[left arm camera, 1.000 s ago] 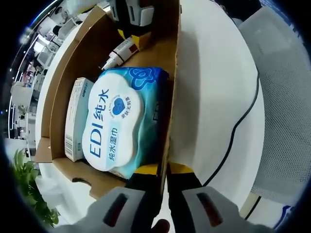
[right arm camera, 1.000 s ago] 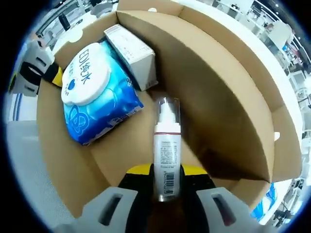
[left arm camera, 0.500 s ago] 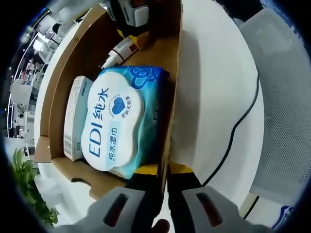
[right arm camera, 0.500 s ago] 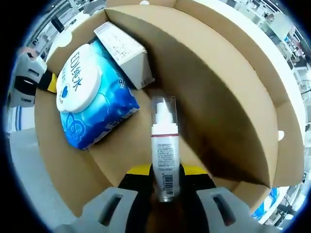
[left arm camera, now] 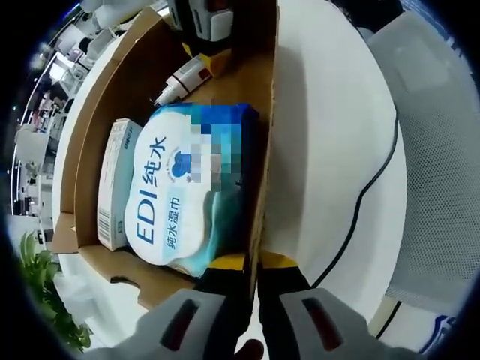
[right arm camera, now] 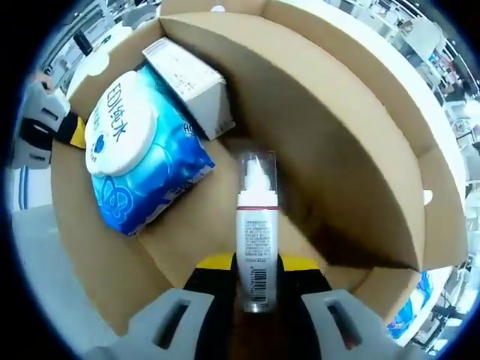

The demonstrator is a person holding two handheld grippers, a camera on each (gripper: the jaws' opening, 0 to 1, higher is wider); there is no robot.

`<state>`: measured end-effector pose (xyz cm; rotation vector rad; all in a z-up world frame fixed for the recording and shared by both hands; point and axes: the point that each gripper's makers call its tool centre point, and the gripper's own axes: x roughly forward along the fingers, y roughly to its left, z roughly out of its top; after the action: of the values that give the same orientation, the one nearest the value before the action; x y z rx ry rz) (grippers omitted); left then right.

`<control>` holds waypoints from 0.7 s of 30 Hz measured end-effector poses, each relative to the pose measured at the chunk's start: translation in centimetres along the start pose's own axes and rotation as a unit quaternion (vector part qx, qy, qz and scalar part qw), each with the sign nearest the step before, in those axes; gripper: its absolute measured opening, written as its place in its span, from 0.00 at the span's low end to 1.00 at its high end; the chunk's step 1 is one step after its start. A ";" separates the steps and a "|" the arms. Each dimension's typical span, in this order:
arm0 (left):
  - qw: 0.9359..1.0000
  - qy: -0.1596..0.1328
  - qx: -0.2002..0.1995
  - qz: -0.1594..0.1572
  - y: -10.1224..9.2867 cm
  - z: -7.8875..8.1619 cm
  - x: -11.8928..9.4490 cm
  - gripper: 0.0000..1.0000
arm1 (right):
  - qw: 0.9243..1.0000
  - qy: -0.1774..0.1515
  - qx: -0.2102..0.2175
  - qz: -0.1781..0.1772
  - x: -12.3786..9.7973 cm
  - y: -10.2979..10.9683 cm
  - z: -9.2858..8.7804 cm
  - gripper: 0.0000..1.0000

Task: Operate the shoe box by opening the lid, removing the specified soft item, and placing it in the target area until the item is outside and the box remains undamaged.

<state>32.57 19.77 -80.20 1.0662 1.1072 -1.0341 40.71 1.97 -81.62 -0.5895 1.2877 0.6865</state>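
Inside the open cardboard shoe box (right arm camera: 360,150), the blue pack of wet wipes (right arm camera: 139,161), the soft item, lies flat on the floor with its white lid up, beside a white carton (right arm camera: 191,79) that touches one of its long edges. The right gripper view shows the right gripper (right arm camera: 255,281) reaching into the box, its yellow-tipped jaws closed on the lower end of a white spray bottle (right arm camera: 256,225) with a clear cap and a red band; the bottle points away from the camera, just beside the pack's corner. In the left gripper view the same pack (left arm camera: 180,195) sits against the box's side wall (left arm camera: 266,112), the carton (left arm camera: 116,184) on its far side and the bottle (left arm camera: 180,79) beyond it. The left gripper (left arm camera: 251,277) has its jaws clamped on the rim of that wall, one inside, one outside. Outside the box lie a white tabletop (left arm camera: 330,150) and a black cable (left arm camera: 367,195).
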 end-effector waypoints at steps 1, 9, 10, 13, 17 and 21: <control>1.000 0.003 -0.003 -0.004 0.1 0.0 0.0 0.02 | 1.000 -0.002 0.012 0.014 -0.1 0.7 0.0 0.17; 1.000 0.004 -0.002 -0.005 0.0 0.0 0.1 0.02 | 0.993 -0.046 0.111 0.014 -2.4 0.4 -0.5 0.17; 1.000 0.003 -0.001 -0.005 0.0 0.0 0.1 0.02 | 0.993 -0.047 0.110 0.012 -3.0 0.2 -0.6 0.17; 1.000 0.002 0.003 -0.006 0.0 0.0 0.0 0.02 | 0.993 -0.056 0.099 0.010 -4.0 0.4 -0.6 0.17; 1.000 0.000 0.000 -0.005 0.0 0.0 0.1 0.02 | 0.992 -0.086 0.096 0.011 -5.4 0.7 0.0 0.17; 1.000 0.003 -0.006 -0.009 0.1 0.0 0.2 0.02 | 0.990 -0.112 0.090 0.011 -6.8 0.5 0.5 0.17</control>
<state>32.69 19.74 -80.39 1.0527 1.1280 -1.0374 39.68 1.81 -74.89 -0.3410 1.1328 0.6276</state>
